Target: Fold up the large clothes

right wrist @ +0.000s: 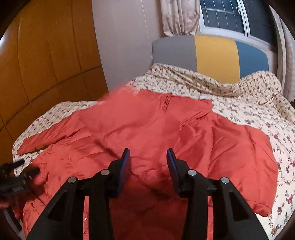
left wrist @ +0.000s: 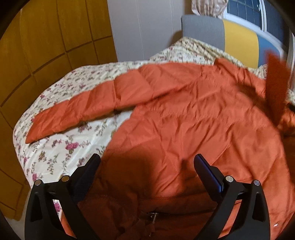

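Note:
An orange quilted jacket (left wrist: 184,114) lies spread on the floral bedspread (left wrist: 60,147), its one long sleeve (left wrist: 83,109) stretched out to the left. At the right edge of the left wrist view a blurred orange strip (left wrist: 274,88) of the jacket is in the air. My left gripper (left wrist: 147,162) hovers open over the jacket's near hem, where a zipper pull (left wrist: 152,216) shows. In the right wrist view the jacket (right wrist: 147,129) looks rumpled. My right gripper (right wrist: 148,157) is open above its middle with nothing between the fingers. The left gripper (right wrist: 18,177) shows blurred at the left edge.
The bed fills most of both views, with a bunched floral quilt (right wrist: 239,96) toward the grey, yellow and blue headboard (right wrist: 212,55). A wooden wardrobe (right wrist: 46,64) stands close on the left. A curtain (right wrist: 178,16) and a window (right wrist: 225,14) are behind the headboard.

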`<state>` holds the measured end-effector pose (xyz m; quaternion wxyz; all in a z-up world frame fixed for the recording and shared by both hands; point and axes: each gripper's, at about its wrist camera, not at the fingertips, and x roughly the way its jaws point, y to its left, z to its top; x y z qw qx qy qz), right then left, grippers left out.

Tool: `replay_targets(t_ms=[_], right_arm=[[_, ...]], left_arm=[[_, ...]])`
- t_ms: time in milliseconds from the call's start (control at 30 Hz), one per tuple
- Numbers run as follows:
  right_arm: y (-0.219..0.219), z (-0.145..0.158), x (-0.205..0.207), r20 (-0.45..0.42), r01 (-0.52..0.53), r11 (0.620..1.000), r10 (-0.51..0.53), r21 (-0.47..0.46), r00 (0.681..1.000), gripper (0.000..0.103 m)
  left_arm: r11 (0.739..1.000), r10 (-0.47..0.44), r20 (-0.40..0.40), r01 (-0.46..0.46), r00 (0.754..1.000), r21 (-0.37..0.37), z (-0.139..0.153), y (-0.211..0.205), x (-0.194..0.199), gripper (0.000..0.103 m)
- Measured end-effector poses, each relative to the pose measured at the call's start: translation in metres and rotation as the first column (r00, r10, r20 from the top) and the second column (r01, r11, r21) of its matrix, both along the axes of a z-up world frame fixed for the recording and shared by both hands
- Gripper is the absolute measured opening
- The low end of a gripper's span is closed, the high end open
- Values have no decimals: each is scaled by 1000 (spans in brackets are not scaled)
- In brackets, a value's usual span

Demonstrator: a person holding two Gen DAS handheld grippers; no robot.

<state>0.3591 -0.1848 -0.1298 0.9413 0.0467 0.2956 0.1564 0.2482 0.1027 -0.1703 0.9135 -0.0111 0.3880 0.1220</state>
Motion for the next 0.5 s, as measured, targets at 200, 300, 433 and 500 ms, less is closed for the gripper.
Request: replay_targets(t_ms=[200, 300, 433, 500], right_arm=[[-72, -2, -47, 26, 353, 927, -358, 124, 933, 46], [-114, -12, -47, -30, 514, 848, -515, 131, 857, 45], [-163, -33, -42, -164, 594, 788, -572, 164, 804, 37], [-173, -41, -37, -203, 600, 782, -568, 168, 798, 34]], left_arm=[[994, -91, 166, 101, 982, -49, 44, -19, 5, 100], [977, -172, 175, 191, 969, -96, 50, -41, 32, 100], [957, -231, 135, 250, 963, -148, 46, -80, 85, 100], [944, -240, 144, 266, 960, -197, 48, -100, 103, 100]])
